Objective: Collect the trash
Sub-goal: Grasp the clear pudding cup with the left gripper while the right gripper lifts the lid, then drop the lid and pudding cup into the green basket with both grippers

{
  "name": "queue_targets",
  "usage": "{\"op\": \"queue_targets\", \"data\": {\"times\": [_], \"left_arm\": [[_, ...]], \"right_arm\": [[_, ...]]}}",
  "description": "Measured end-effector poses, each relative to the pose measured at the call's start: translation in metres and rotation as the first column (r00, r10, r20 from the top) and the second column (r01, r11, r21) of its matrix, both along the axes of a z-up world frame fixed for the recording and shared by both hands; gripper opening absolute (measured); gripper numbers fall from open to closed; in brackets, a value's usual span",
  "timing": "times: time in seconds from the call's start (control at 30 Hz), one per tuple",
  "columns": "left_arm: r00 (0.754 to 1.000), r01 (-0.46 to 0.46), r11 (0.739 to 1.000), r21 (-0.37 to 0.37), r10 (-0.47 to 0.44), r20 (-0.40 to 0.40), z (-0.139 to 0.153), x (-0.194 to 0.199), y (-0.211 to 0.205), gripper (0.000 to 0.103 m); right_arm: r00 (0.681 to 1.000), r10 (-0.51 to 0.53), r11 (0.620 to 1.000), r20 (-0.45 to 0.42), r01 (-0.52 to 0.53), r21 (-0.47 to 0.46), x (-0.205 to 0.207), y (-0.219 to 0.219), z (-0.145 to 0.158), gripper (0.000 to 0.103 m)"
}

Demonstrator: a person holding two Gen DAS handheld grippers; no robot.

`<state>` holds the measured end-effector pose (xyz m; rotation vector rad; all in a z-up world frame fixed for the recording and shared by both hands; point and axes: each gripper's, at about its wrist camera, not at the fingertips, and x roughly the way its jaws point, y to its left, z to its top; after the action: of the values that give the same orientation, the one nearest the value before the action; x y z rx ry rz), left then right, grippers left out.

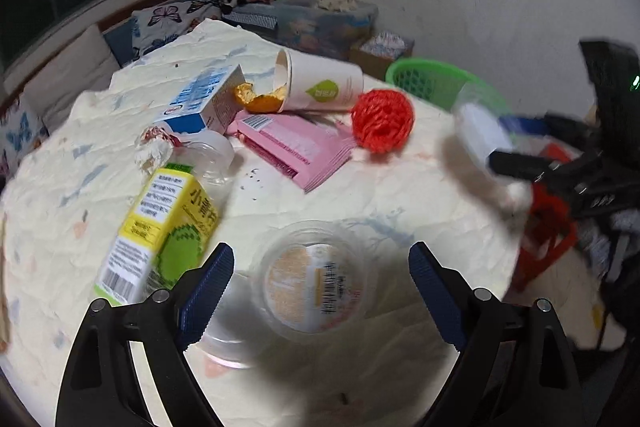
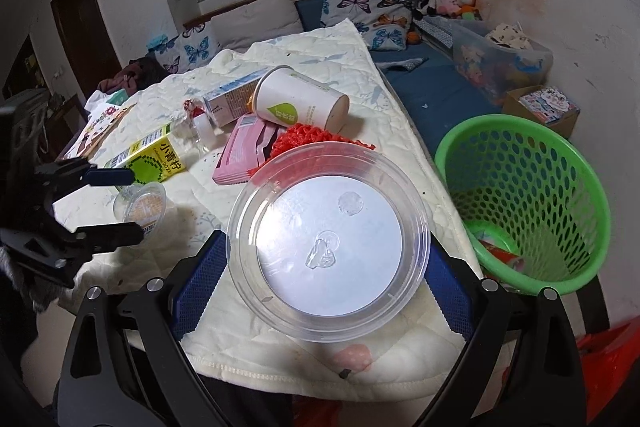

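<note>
Clear round plastic tub sits clamped in right gripper; left gripper spread apart.

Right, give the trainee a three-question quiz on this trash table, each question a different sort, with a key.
1. True or false: the right claw grips a clear round container.
2. Multiple choice: the small clear cup with the printed lid lies
A. between the left claw's open fingers
B. in the green basket
C. on top of the pink packet
3. Fill in: the paper cup lies on its ____, with orange peel at its mouth.

Key: 1 true; 2 A; 3 side.
</note>
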<state>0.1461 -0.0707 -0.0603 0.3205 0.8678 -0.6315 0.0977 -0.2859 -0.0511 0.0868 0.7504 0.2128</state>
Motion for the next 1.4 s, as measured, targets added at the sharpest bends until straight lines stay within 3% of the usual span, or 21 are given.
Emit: {"op": "queue_targets", "data": {"times": [0.37,0.6,0.67,0.83,1.17,1.4], "left_arm": [[0.994,0.105,0.991,0.086,-0.104,-0.02,-0.018,0.001,-0.008,0.087],[0.995,0.103,0.991,0.089,-0.101,-0.024,-0.023,0.005,-0.009,0.076],[0.994,0.105,0.99,0.093,-0.103,-0.024,-0.024,0.006,-0.011,0.067],[0.996,0.09,0.991,0.099,-0.09,-0.006,-0.023,0.001,-0.013,0.066],[0.999,0.034,0.999,-0.021,-0.033,0.03,0.016,0.005,-0.023,0.066],[0.999,0.021,0.996,-0.083,-0.017,0.048,0.035,0.014,-0.044,0.066]], "right_arm": [[0.999,-0.045,0.999,-0.009,0.045,0.029,0.002,-0.015,0.002,0.093],[0.997,-0.07,0.997,-0.016,0.071,0.036,0.002,-0.026,0.001,0.093],[0.997,-0.077,0.996,-0.014,0.078,0.033,0.0,-0.028,0.002,0.093],[0.996,-0.092,0.995,-0.013,0.093,0.044,0.001,-0.038,0.003,0.093],[0.978,-0.211,0.977,0.009,0.21,0.031,0.017,-0.106,0.021,0.093],[0.955,-0.29,0.957,-0.062,0.291,-0.003,0.045,-0.164,-0.003,0.093]]}}
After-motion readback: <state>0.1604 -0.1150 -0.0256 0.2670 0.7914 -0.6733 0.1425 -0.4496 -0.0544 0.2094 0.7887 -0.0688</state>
